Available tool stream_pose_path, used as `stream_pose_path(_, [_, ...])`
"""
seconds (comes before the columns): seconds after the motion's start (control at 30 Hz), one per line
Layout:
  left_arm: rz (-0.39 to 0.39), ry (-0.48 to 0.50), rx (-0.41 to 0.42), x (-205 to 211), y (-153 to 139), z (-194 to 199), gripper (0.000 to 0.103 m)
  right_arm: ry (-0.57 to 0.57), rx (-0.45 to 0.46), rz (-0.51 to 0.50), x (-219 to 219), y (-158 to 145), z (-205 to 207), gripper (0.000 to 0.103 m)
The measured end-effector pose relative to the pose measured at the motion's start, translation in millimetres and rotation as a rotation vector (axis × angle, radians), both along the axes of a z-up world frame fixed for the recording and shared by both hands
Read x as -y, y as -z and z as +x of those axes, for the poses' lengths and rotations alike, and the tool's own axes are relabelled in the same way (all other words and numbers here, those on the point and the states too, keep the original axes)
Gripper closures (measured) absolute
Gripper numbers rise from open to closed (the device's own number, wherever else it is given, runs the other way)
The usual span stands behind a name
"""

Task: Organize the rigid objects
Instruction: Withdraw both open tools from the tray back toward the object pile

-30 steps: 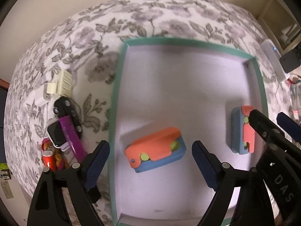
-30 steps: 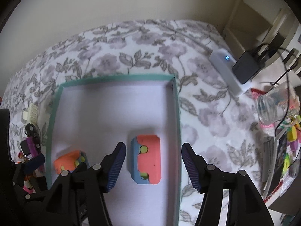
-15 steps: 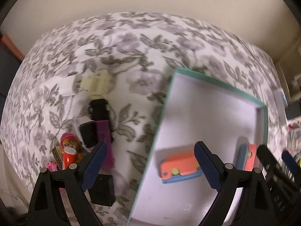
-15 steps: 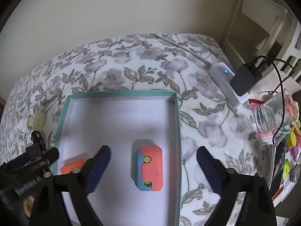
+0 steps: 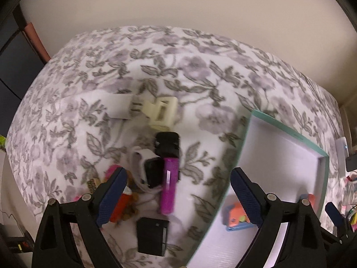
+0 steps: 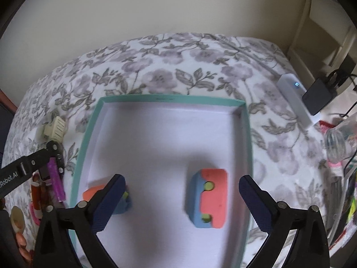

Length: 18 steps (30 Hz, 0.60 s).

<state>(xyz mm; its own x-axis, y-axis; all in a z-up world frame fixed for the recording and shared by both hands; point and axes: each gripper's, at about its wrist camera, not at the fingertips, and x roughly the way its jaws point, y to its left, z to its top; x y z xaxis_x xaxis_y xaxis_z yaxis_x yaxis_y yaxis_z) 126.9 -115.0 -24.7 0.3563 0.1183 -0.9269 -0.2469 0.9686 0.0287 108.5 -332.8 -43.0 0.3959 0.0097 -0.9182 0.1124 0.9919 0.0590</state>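
Biggest thing here is the bed-like surface covered in a white cloth with a grey-purple flower print [image 6: 183,67], and sitting on it is a shallow rectangular box with a teal rim and a white inside [image 6: 171,99]. Over the box hangs the right gripper [image 6: 181,192], black with dark blue pads; its jaws have just been opening and now stand wide apart, pressing on nothing. The coral-and-blue block with two yellow-green dots [image 6: 209,197] lies flat on the box floor between them, close to the right wall, with a gap on each side. A second coral-and-blue block [image 6: 94,192] lies near the box's left wall, half hidden behind the right gripper's left finger. The left gripper [image 5: 177,195] is over the cloth outside the box's left edge, also spread wide with nothing gripped. Beneath it is a blurry jumble of small stuff: a flat black rectangular case [image 5: 152,235], a magenta cylinder-shaped stick [image 5: 169,185], a smartwatch with a dark face and pale band [image 5: 152,174], a small black toy-car-looking thing [image 5: 167,144] and a cream plastic hair claw clip [image 5: 161,111] farthest up.
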Motion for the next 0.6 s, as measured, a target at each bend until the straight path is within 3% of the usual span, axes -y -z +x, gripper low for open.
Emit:
stream_pose_path(0.3, [-0.002,-0.066,-0.003,-40,-6,-14,0.009,-0.017,0.080,0.058,-15,-12,-4,0.000])
stream_pose_path(0.6, [0.042,-0.170,0.016,-94,-17,-39,0.009,-0.103,0.133,0.128,-62,-30,-11,0.000])
